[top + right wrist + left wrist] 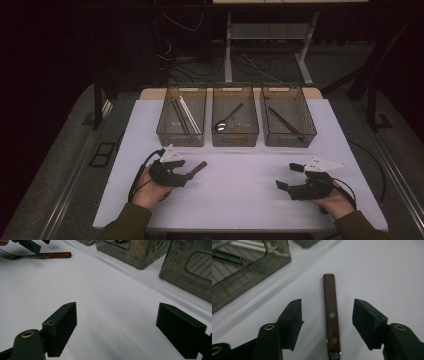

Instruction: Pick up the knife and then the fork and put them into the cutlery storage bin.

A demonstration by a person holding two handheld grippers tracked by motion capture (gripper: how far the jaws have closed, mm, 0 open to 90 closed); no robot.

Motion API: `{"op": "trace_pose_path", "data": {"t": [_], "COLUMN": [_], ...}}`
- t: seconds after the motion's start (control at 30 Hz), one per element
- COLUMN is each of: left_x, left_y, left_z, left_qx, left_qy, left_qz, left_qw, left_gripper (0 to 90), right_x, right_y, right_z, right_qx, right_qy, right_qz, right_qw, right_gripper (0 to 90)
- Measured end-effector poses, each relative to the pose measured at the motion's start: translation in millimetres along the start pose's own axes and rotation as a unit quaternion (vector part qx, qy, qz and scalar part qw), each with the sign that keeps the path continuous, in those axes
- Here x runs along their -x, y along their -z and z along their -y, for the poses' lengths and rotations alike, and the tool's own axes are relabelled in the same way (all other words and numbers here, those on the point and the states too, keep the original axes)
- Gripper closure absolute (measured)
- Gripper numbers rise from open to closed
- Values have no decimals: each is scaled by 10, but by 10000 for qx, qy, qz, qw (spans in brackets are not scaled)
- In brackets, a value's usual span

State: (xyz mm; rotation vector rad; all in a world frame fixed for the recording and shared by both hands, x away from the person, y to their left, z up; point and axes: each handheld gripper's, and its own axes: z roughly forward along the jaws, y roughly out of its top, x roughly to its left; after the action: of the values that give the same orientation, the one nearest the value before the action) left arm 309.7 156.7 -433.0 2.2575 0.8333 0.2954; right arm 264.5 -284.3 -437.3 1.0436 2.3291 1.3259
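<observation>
- Left gripper [189, 175]: I hold it at about 8 o'clock on the white table [240, 195], pointing toward 2 o'clock. In the left gripper view its jaws stand apart on either side of the fork's wooden handle, with a gap of bare table on each side; the pads do not press on it.
- Fork [331, 315]: it lies flat on the table between my left jaws, its brown riveted handle running out toward 12 o'clock in the left gripper view. In the right gripper view the fork [37, 255] sits at 10 o'clock, tines to the left, under the left gripper's jaws.
- Right gripper [289, 176]: I hold it at about 4 o'clock on the table, jaws wide apart over bare tabletop, with nothing between them.
- Three mesh baskets [235, 137]: they stand in a row at 12 o'clock, well apart from both grippers. The left one holds long sticks, the middle one a spoon, the right one a dark-handled utensil.
</observation>
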Motion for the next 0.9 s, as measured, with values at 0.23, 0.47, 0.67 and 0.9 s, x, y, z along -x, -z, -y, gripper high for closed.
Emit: {"op": "trace_pose_path", "data": {"t": [0.23,0.47,0.67,0.9], "left_x": [18,35,67,83], "left_y": [24,20,27,23], "left_z": [53,92,117,100], "left_qx": [-327,-466,-433,-507], "left_qy": [-5,24,-13,-61], "left_qz": [50,40,-48,-1], "left_qw": [9995,9989,9991,9987], "left_gripper": [561,657,690,761], "right_x": [6,17,20,20], "right_y": [14,22,23,28], "right_z": [2,2,4,1], "right_qx": [35,56,52,31], "right_qy": [-10,-16,-20,16], "right_qz": [11,29,27,53], "right_qw": [10000,10000,10000,10000], "right_gripper": [169,169,170,170]}}
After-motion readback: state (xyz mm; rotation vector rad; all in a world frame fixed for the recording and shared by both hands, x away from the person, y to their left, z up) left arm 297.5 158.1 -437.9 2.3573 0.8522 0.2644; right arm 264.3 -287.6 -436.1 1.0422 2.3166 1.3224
